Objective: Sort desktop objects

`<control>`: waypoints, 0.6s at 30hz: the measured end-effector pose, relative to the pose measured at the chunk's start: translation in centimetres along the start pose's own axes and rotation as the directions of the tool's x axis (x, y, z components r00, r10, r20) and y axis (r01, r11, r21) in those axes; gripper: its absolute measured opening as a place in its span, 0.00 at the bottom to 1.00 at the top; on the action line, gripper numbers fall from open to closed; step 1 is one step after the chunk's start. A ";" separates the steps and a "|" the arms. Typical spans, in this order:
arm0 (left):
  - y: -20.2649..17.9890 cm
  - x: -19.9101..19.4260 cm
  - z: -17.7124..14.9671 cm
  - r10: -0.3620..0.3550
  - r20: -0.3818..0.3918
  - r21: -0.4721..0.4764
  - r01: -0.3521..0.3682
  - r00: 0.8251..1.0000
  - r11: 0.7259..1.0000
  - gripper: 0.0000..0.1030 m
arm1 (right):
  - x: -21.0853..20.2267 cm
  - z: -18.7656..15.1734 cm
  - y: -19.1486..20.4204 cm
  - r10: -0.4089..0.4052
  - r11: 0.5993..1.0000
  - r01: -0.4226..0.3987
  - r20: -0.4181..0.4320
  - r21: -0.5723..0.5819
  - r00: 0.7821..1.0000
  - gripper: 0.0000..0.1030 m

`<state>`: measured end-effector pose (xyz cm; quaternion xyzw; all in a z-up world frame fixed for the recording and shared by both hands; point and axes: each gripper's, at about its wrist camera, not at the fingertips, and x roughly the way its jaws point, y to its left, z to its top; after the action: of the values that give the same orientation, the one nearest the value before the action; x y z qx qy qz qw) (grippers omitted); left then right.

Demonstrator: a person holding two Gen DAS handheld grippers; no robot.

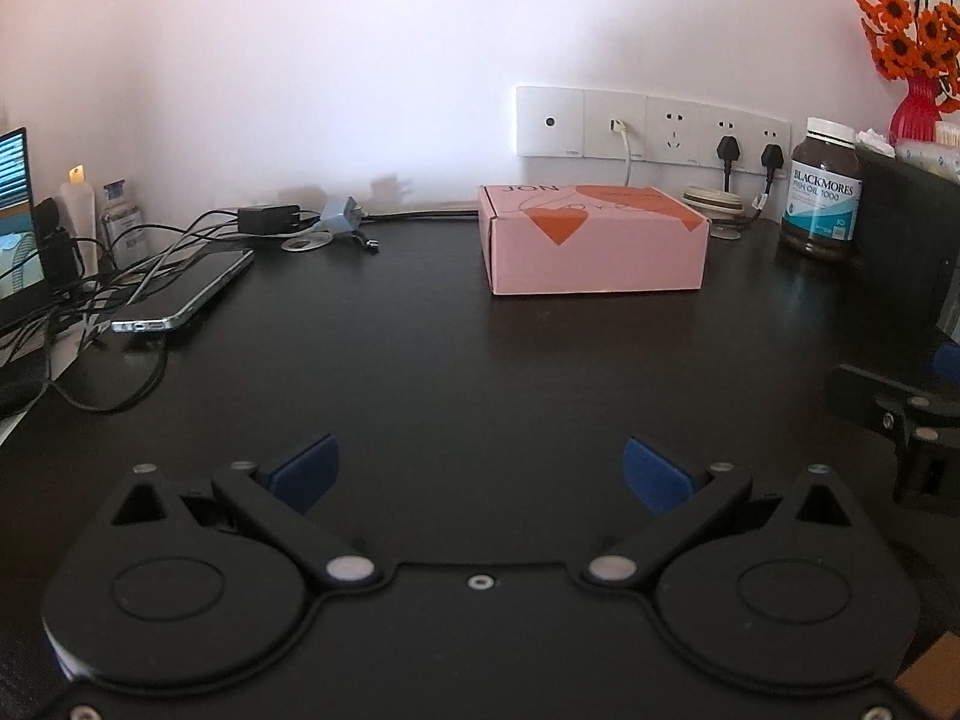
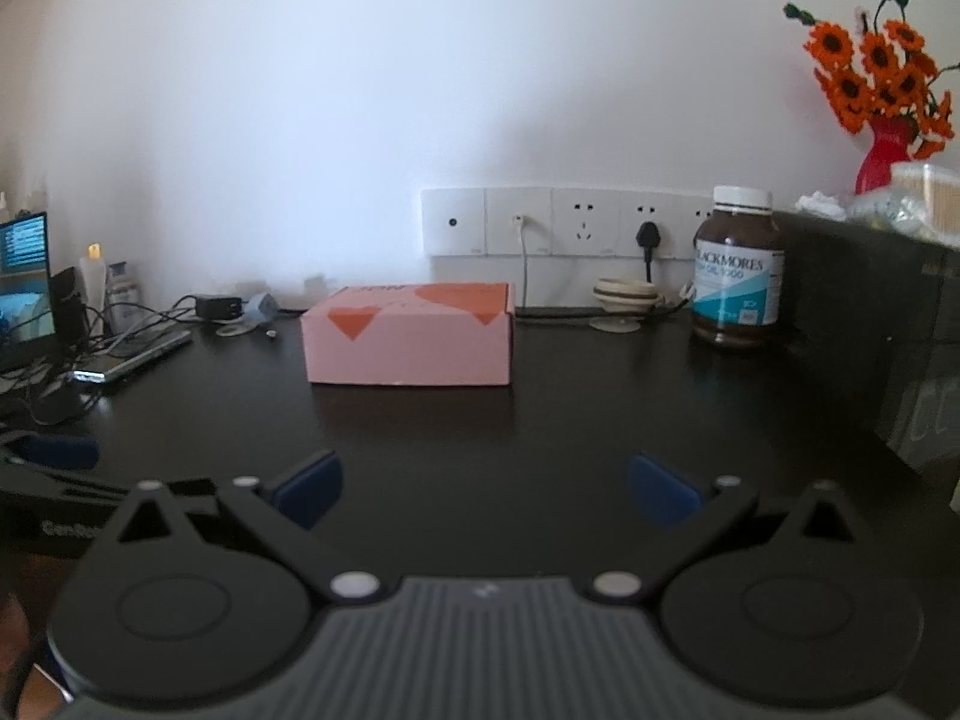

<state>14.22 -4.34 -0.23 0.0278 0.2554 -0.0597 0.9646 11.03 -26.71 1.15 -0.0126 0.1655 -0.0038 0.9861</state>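
**Both grippers spread and empty over dark desk; pink carton at rear centre**

Left wrist view: The left gripper point(image 1: 480, 471) hangs above the dark wooden desk point(image 1: 420, 372) with its blue-padded fingers point(image 1: 306, 471) spread wide, nothing between them. A pink cardboard box with orange triangle markings point(image 1: 591, 240) sits closed, flat on the desk near the wall, well ahead of the fingers. To its right stands a brown glass supplement bottle with a white cap point(image 1: 822, 189), upright, beside a black cabinet point(image 1: 900, 240). At left, a smartphone point(image 1: 186, 294) lies under a tangle of black cables point(image 1: 108, 294), with a black charger block point(image 1: 267, 219) behind. A row of white wall sockets point(image 1: 654, 129) carries two black plugs. Part of the other gripper shows at the right edge.

Right wrist view: The right gripper point(image 2: 485, 489) likewise has its fingers point(image 2: 663, 492) parted and grips nothing. The pink box point(image 2: 411, 336) lies straight ahead, apart from the fingertips. The bottle point(image 2: 738, 273) stands right of it; orange artificial flowers in a red vase point(image 2: 882, 162) sit on the cabinet point(image 2: 870, 312).
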 end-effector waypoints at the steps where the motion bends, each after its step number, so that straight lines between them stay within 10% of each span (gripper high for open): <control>1: 0.0 -0.1 -0.2 -0.001 -0.002 -0.004 0.001 1.000 1.000 1.00 | -0.1 -0.1 0.0 -0.001 1.000 0.001 -0.001 0.000 1.000 0.99; 18: 0.4 -2.9 -2.4 -0.011 -0.031 -0.051 0.009 0.999 0.999 1.00 | -2.6 -2.8 0.2 0.027 0.999 -0.025 -0.074 0.028 0.997 0.99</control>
<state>10.62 -3.47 -0.87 0.0028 0.2721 -0.0574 0.9605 7.61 -26.56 -0.65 0.0030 0.2020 0.0062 0.9794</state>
